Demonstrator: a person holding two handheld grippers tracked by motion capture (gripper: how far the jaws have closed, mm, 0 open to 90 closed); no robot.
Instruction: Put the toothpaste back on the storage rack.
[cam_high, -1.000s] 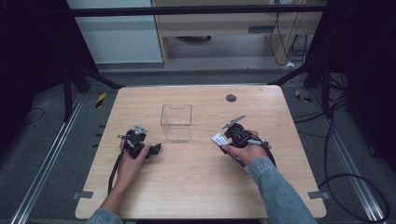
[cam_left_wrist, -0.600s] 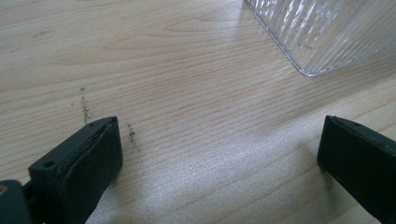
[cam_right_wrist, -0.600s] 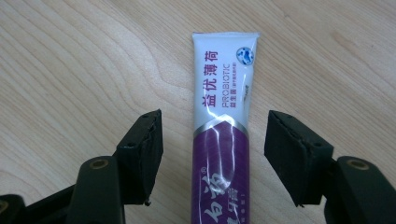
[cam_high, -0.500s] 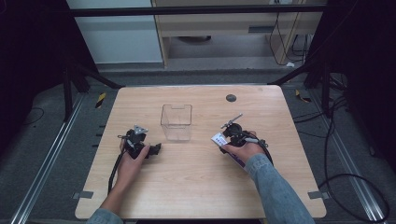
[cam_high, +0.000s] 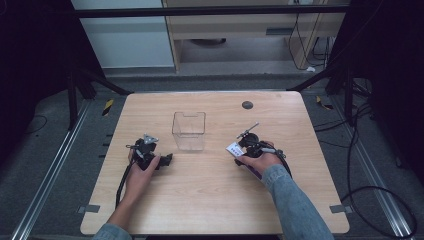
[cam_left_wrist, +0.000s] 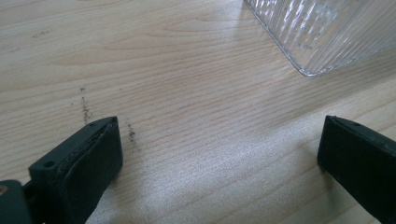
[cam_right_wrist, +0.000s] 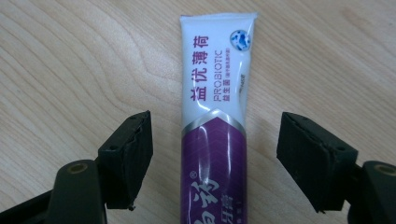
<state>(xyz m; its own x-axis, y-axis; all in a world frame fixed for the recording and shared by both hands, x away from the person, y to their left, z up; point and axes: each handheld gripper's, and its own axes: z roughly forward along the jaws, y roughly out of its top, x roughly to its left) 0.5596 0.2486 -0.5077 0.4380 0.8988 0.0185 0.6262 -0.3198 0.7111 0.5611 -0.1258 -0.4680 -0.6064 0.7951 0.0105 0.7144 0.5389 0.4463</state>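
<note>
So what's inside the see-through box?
Nothing shows inside the clear box; the wooden table is visible through its walls. The toothpaste tube lies outside it, between the right tongs.

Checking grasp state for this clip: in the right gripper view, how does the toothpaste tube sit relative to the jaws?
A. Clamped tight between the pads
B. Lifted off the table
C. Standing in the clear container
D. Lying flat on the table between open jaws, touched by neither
D: the toothpaste tube lies flat on the wooden table, with bare wood showing on each side between it and the right gripper pads.
</note>
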